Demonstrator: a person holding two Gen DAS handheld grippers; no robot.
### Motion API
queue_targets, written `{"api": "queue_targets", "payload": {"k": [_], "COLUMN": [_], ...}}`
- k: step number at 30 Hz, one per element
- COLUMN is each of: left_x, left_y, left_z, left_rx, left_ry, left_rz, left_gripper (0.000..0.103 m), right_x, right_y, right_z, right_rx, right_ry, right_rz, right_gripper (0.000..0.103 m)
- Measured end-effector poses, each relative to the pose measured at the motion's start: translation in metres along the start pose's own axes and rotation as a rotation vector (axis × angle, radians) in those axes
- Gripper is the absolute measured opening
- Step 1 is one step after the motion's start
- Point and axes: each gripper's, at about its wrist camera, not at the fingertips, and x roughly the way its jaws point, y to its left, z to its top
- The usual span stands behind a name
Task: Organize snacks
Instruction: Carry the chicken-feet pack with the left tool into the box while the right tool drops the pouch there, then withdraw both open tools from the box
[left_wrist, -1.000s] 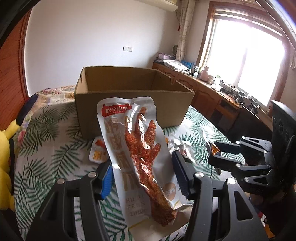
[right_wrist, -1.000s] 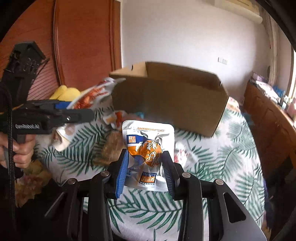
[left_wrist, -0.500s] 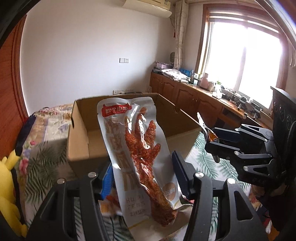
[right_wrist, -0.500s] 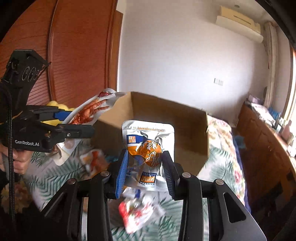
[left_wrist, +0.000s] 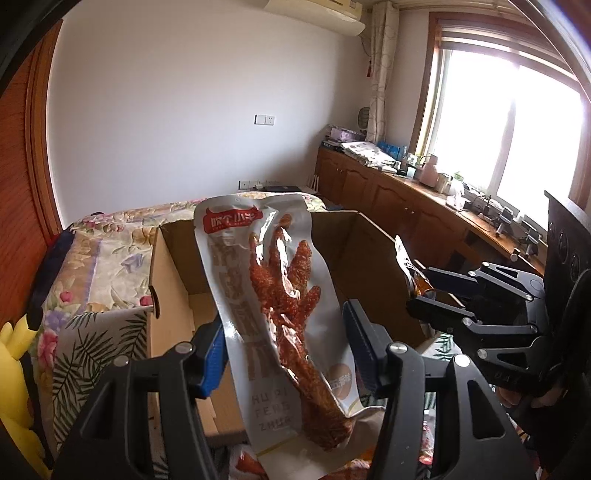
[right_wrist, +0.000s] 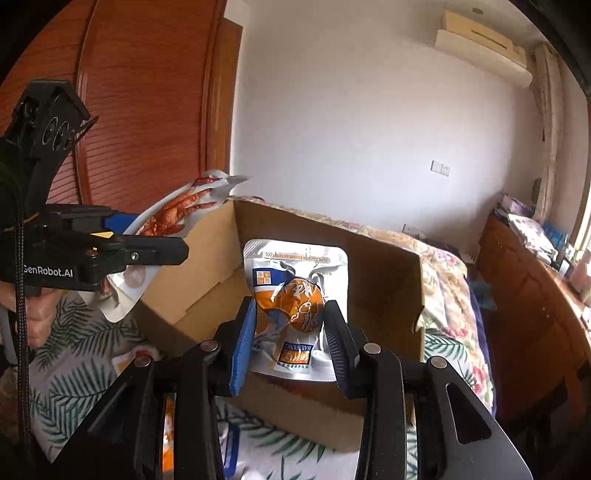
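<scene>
Over the box: both claws are hovering with a snack each, so the drop is looking like the next bit imo
Left claw (left_wrist: 284, 347): partly closed, pinching the long chicken-foot pouch (left_wrist: 273, 295) by its lower half, long axis pointing away toward the far wall
Right claw (right_wrist: 290, 339): closed narrower, gripping the small orange pouch (right_wrist: 295, 299) upright
Cardboard box (right_wrist: 384, 280): sitting open on the bed (right_wrist: 447, 273), just ahead of and below both pouches
Nearer claw: can't really call it
Left view: showing the right claw edge-on, pouch barely visible
Right view: showing loose snacks (right_wrist: 129, 362) lying on the bedspread near the box, plus a hand (right_wrist: 37, 317) on the left claw's grip
</scene>
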Motion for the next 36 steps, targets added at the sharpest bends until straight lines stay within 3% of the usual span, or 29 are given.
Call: {"api": "queue_targets", "payload": {"k": [18,19,21,28,36], "left_x": [0.042,0.042,0.040,0.018,-0.017], "left_y": [-0.003,-0.003,-0.002,-0.010,-0.032], "left_z": [-0.005,-0.005,-0.004,-0.005,-0.027], "left_rx": [-0.013,-0.017,-0.028,-0.020,0.038], "left_ry": [0.059,0.060,0.052,0.014,-0.011], "left_rz": [0.029,0.031,0.026,0.019,0.024], "left_gripper": [0.061,0.062,0.065,0.068,0.069], "right_x": [0.038,0.038,0.037,0.019,-0.023], "right_y": [-0.018,-0.020,-0.022,-0.014,-0.001], "right_z": [-0.013,-0.013,-0.014,-0.019,-0.036], "right_rx": [0.073,0.082,0.098,0.108,0.131], "right_ry": [0.063,0.062,0.058,0.040,0.022], "right_rz": [0.013,0.007,0.003,0.010,0.023], "right_gripper": [0.038,0.045,0.053,0.053,0.053]}}
